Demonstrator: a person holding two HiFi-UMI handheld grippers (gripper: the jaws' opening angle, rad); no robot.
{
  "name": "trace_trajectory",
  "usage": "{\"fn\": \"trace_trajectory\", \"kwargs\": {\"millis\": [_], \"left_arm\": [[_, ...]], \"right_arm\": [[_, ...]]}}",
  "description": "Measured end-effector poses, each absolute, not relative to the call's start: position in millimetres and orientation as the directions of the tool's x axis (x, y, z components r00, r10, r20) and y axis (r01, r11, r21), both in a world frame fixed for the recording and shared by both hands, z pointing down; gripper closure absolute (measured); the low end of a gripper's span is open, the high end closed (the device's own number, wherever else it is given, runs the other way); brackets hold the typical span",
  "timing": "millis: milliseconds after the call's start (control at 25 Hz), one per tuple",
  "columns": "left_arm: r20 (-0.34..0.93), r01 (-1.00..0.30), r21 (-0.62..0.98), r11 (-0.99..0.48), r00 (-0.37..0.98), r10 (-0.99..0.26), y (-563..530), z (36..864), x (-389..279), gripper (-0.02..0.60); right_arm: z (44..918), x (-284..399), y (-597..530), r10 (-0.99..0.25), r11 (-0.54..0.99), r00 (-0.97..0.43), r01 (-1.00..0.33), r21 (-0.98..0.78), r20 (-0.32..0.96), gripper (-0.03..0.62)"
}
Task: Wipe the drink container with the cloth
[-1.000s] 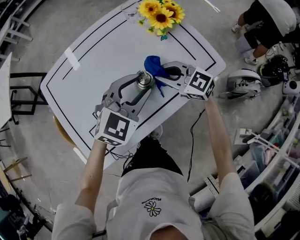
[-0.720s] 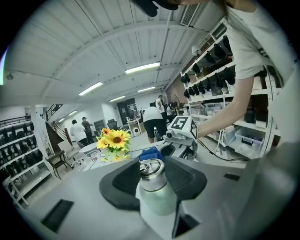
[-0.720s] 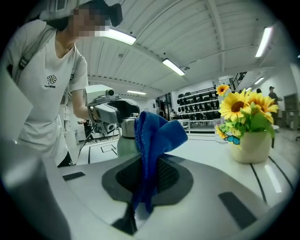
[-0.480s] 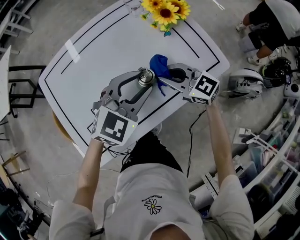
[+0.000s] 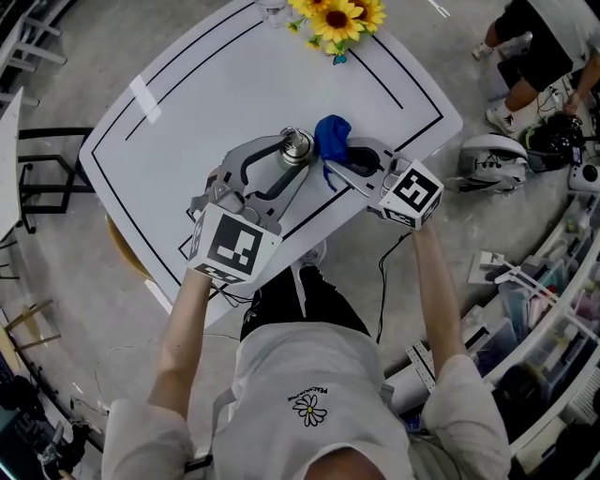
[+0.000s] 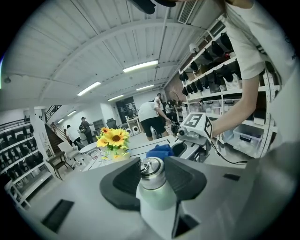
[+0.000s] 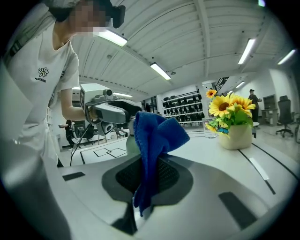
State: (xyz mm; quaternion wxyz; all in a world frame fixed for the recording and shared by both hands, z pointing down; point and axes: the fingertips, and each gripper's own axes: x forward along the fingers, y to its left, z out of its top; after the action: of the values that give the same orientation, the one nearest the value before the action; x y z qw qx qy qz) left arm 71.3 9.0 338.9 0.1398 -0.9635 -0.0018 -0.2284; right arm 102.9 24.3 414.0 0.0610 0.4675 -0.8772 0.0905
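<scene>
Blue cloth, seemingly pale-green bottle, yellow sunflowers, black-lined white table.

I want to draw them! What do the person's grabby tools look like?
Light grey tools, the left gripper and right gripper, with curved tongs padded in dark rubber. Each carries a white cube with black square markers. A black cable trails.
</scene>
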Motion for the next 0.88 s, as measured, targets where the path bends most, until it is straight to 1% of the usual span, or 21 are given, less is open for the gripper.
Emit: {"fn": "trace_trajectory", "kwargs": {"millis": [360,640,880], "left_arm": [[0.459,0.071,-0.263,-0.962,0.886,-0.06,8,341,68,0.428],[0.449,0.077,-0.275,-0.958,0.892,-0.057,9,340,70,0.428],[0.451,0.075,-0.277,-0.958,0.89,-0.061,9,340,70,0.428]], "right_arm": [[415,88,38,-0.819,0.528,-0.537,-0.843,-0.102,0.202,0.554],[417,80,43,-0.82,0.524,-0.528,-0.848,-0.082,0.22,0.553],[423,60,48,-0.81,0.534,-0.521,-0.845,-0.029,0.269,0.553]]}}
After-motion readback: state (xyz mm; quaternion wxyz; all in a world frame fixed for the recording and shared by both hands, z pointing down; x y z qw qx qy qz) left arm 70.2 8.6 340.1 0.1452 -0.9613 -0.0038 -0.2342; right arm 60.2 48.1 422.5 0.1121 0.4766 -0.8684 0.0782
